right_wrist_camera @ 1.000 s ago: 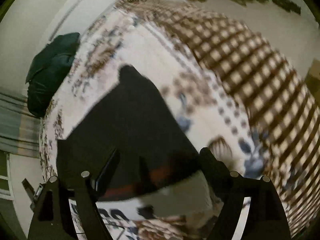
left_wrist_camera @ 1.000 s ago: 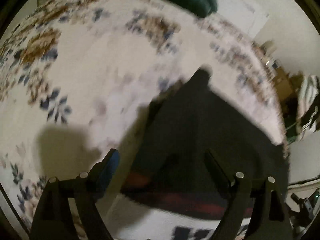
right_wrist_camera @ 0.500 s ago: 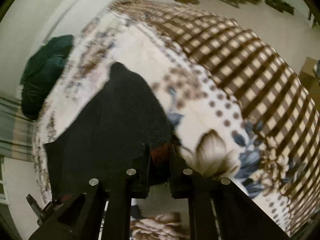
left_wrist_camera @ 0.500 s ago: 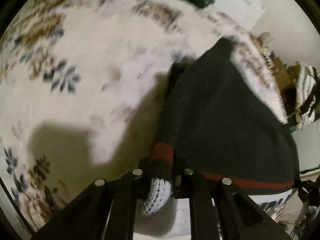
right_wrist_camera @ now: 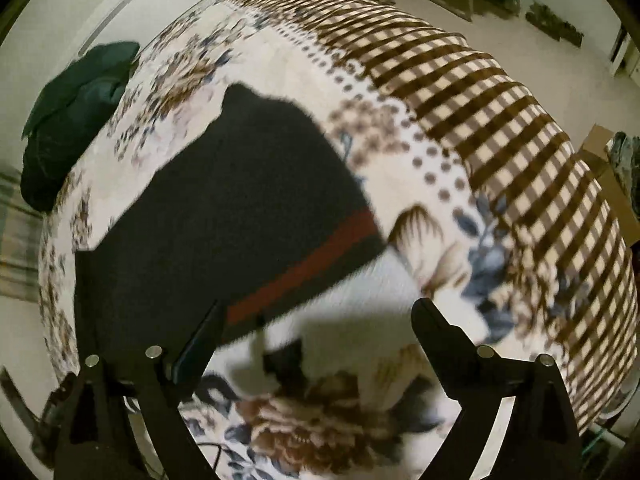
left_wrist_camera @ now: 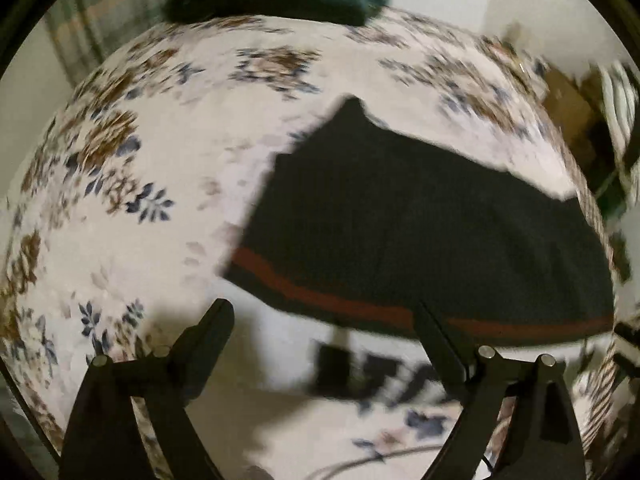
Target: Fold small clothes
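Both tongs have just been opening and nothing sits between the jaws of either. Left gripper (left_wrist_camera: 324, 328): jaws spread wide, hovering just short of the near hem of the dark knit garment (left_wrist_camera: 420, 232); its right finger overlaps the hem in the picture, but I cannot tell whether it touches. Right gripper (right_wrist_camera: 320, 320): likewise wide apart and empty, over the garment's near right corner, with white knit showing below the hem. The garment lies flat on the floral blanket (left_wrist_camera: 160, 152), dark face up, a red stripe (right_wrist_camera: 304, 268) running just inside the near hem, and a narrow tab sticking out at the far edge. A white layer with dark lettering (left_wrist_camera: 384, 376) shows below the hem in the left view; I read that as the garment's under-part left uncovered by a fold, though blur keeps me from being sure. Handling judgement: light, soft, thick knit; it will drape and sag from any pinch, grip well against the pads, and not slip much on the fuzzy blanket. Not fragile. Best holds, I think, are the two corners of a side edge, one tong each, pinching all layers at once so the fold carries over without the under-layer lagging. A green bundle (right_wrist_camera: 76, 120) lies well apart at the blanket's far end.
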Tool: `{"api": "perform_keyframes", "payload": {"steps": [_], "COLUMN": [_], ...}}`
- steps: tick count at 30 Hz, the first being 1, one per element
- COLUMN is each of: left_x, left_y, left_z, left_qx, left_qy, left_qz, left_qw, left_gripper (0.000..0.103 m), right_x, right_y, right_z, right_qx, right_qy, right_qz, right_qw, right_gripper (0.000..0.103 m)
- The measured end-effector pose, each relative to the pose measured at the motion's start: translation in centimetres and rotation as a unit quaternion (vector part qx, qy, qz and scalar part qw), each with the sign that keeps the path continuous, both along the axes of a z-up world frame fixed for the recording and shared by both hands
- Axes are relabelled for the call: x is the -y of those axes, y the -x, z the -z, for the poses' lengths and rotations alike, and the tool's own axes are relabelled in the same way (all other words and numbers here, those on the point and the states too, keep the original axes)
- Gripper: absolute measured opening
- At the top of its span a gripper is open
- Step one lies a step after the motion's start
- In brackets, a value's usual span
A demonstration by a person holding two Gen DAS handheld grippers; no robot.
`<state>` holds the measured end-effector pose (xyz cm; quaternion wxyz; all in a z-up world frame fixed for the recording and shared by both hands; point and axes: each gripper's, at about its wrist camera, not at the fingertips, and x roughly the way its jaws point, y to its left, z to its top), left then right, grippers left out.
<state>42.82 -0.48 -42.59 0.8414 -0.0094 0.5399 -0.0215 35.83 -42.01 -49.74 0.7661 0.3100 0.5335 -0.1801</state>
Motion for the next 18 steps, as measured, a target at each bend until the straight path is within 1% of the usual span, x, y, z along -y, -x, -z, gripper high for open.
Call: {"api": "perform_keyframes", "payload": {"steps": [2, 3, 5, 7, 10, 11, 13, 15, 18], "left_x": [2.6, 3.9, 5.9, 7.7, 9.5, 9.9, 10.6, 10.9, 10.8], "left_y": [1.0, 1.3, 1.6, 1.9, 1.9, 1.8, 1.8, 1.4, 0.9], "left_z": [0.8, 1.4, 2.0, 2.8, 4.3, 4.9, 5.9, 6.8, 8.0], "left_qx": [-0.012, -0.023, -0.029, -0.031, -0.047, -0.053, -0.060, -0.063, -0.074], "left_qy": [-0.004, -0.001, 0.001, -0.009, -0.016, -0.019, -0.026, -0.033, -0.026], "left_qz": [0.019, 0.025, 0.031, 0.036, 0.035, 0.031, 0.025, 0.020, 0.007], "left_qw": [0.9997, 0.9994, 0.9991, 0.9988, 0.9982, 0.9979, 0.9975, 0.9973, 0.9969], "left_gripper": [0.092, 0.092, 0.092, 0.092, 0.092, 0.092, 0.092, 0.092, 0.094], "right_x": [-1.4, -1.7, -2.0, -2.0, -1.3, -0.8, 0.2, 1.3, 2.5], "right_y": [0.7, 0.9, 1.4, 2.1, 3.0, 3.4, 4.0, 4.6, 4.7], "right_z": [0.4, 0.8, 2.0, 3.2, 5.5, 6.5, 8.3, 10.3, 12.7], "right_qx": [-0.006, -0.006, -0.013, -0.021, -0.028, -0.027, -0.014, 0.029, 0.087], "right_qy": [0.011, 0.005, -0.016, -0.030, -0.069, -0.092, -0.139, -0.203, -0.258], "right_qz": [0.005, 0.009, 0.018, 0.030, 0.047, 0.059, 0.082, 0.109, 0.132], "right_qw": [1.000, 1.000, 1.000, 0.999, 0.996, 0.994, 0.987, 0.973, 0.953], "right_gripper": [0.103, 0.103, 0.103, 0.103, 0.103, 0.103, 0.103, 0.103, 0.103]}}
